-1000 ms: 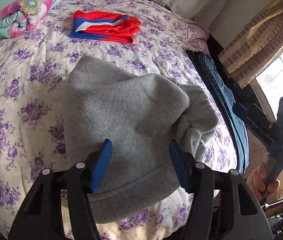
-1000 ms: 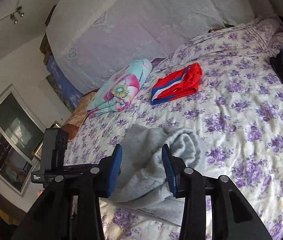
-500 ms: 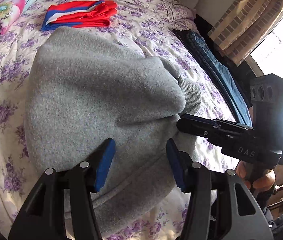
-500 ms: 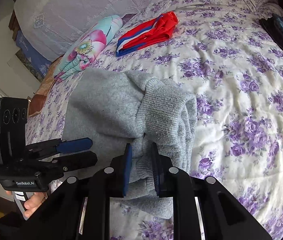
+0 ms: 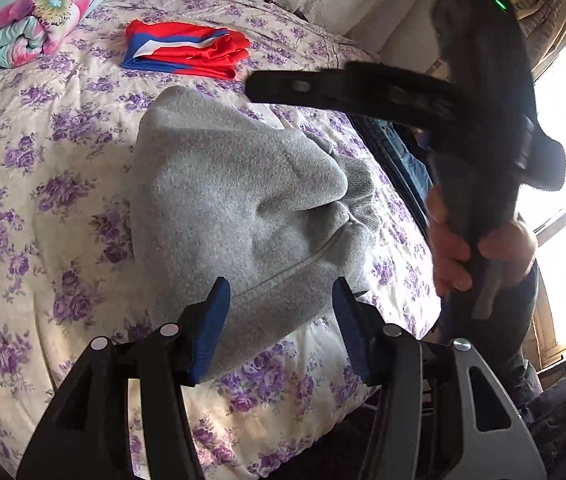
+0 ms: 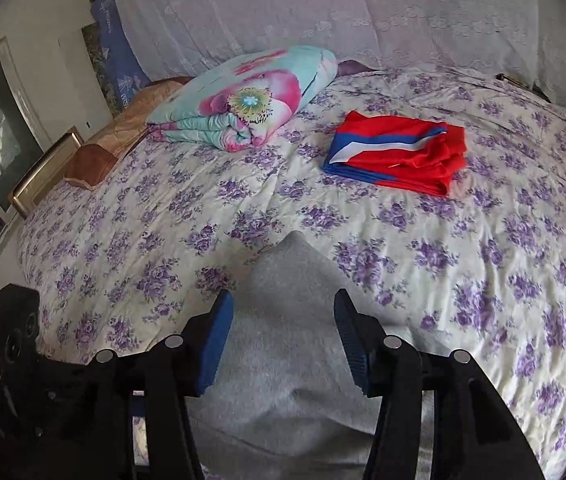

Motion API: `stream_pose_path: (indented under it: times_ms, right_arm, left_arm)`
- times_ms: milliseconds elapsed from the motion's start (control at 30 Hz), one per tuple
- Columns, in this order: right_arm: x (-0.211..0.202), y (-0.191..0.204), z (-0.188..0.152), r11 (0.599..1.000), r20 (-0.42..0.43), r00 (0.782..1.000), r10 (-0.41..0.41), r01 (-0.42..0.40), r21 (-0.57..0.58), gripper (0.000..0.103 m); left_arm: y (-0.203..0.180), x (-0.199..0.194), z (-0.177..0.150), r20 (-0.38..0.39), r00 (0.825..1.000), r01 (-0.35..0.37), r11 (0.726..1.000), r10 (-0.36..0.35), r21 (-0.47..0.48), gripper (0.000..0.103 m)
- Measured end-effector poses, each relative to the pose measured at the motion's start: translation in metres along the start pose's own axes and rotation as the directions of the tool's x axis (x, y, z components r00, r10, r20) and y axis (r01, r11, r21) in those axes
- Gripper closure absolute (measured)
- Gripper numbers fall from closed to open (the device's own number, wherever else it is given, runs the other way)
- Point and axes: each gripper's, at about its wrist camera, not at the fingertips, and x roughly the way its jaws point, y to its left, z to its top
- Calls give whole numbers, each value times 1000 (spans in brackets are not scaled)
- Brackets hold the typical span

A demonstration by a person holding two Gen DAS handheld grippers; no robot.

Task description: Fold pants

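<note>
The grey sweatpants (image 5: 239, 200) lie folded in a lumpy bundle on the floral bedspread (image 5: 43, 160) near the bed's front edge; they also show in the right wrist view (image 6: 295, 340). My left gripper (image 5: 279, 304) is open, just above the bundle's near edge, holding nothing. My right gripper (image 6: 281, 320) is open and empty, raised above the pants; in the left wrist view it (image 5: 347, 90) hangs blurred over the bundle's far right side.
Folded red, white and blue shorts (image 6: 399, 156) lie farther back on the bed. A rolled floral quilt (image 6: 251, 100) sits near the headboard. Dark blue clothing (image 5: 407, 152) lies along the bed's right edge. A window (image 5: 563, 160) is at the right.
My right gripper opened, let go of the pants' ribbed edge and lifted up and back. My left gripper drew back a little from the bundle and stayed open.
</note>
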Motion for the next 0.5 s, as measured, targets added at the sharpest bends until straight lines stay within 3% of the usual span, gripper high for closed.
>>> stream_pose_path:
  times_ms: [67,133,200,267,433,467,500]
  right_arm:
    - [37,-2,11,1000,-95,995,8,-6,23,64]
    - [71,-15,16,994,-156,984,-90,98,48,72]
    - [99,-36,14,980,-209,965,-158,179,84,87]
    - [120,-56,7,975,-254,959,-129,170,146,96]
    - [87,-63,7,971,-217,976,-7,58,232,92]
    - [67,-61,7,972,-186,983,9,35,233,89]
    - [43,-59,7,975,-137,990,15,15,220,75]
  left_arm:
    - [-2,7,-3,-25,999,44,999,-44,9,52]
    - [-5,24,-4,-52,997,55,998,-54,20,52]
    - [0,47,-5,-93,995,24,1000,-24,2,52]
    - [6,62,-7,-113,993,18,1000,-19,-10,52]
    - [1,52,-10,-104,994,24,1000,-22,15,52]
    - [1,46,-9,-98,995,36,999,-35,12,52]
    - [2,37,-9,-84,995,46,999,-45,9,51]
